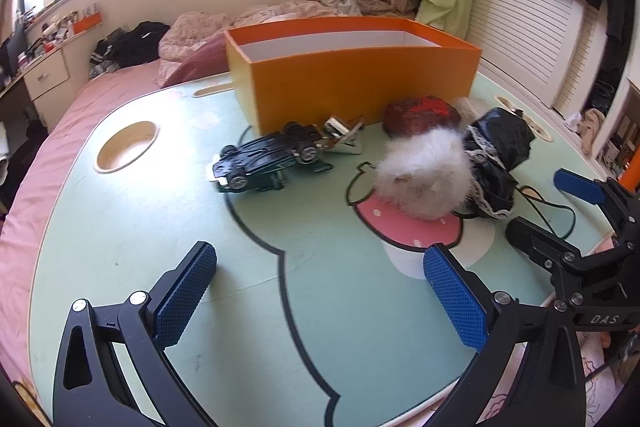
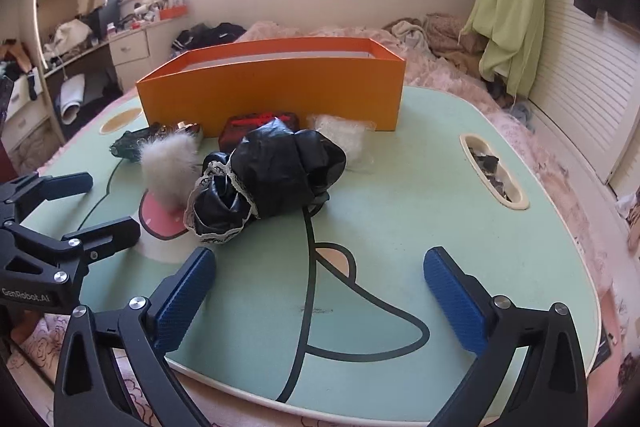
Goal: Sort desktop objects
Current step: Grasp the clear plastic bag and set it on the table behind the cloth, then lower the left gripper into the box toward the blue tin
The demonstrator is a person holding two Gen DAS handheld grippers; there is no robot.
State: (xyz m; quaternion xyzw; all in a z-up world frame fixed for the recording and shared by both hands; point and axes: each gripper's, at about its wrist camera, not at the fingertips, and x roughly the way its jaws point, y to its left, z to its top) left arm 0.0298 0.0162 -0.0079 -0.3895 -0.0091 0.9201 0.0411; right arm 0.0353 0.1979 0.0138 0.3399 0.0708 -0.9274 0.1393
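Note:
An open orange box [image 1: 360, 83] [image 2: 272, 91] stands at the back of the green table [image 1: 120, 227]. In front of it lie an upside-down black toy car [image 1: 264, 155], a shiny metal clip [image 1: 342, 135], a dark red case [image 1: 420, 113] [image 2: 260, 123], a white fluffy ball [image 1: 424, 171] [image 2: 168, 163], a black lace-trimmed bundle [image 1: 500, 155] [image 2: 272, 175] and a clear plastic bag [image 2: 344, 135]. My left gripper [image 1: 320, 291] is open and empty, short of the objects. My right gripper [image 2: 320, 295] is open and empty, short of the bundle; it also shows in the left wrist view [image 1: 556, 207].
The table lies on a pink bed and has a round cup hole [image 1: 126, 146] at the left and a slot [image 2: 494, 171] at the right. A black cord [image 2: 306, 267] trails from the bundle toward the front edge. Bedding and clothes lie behind the box.

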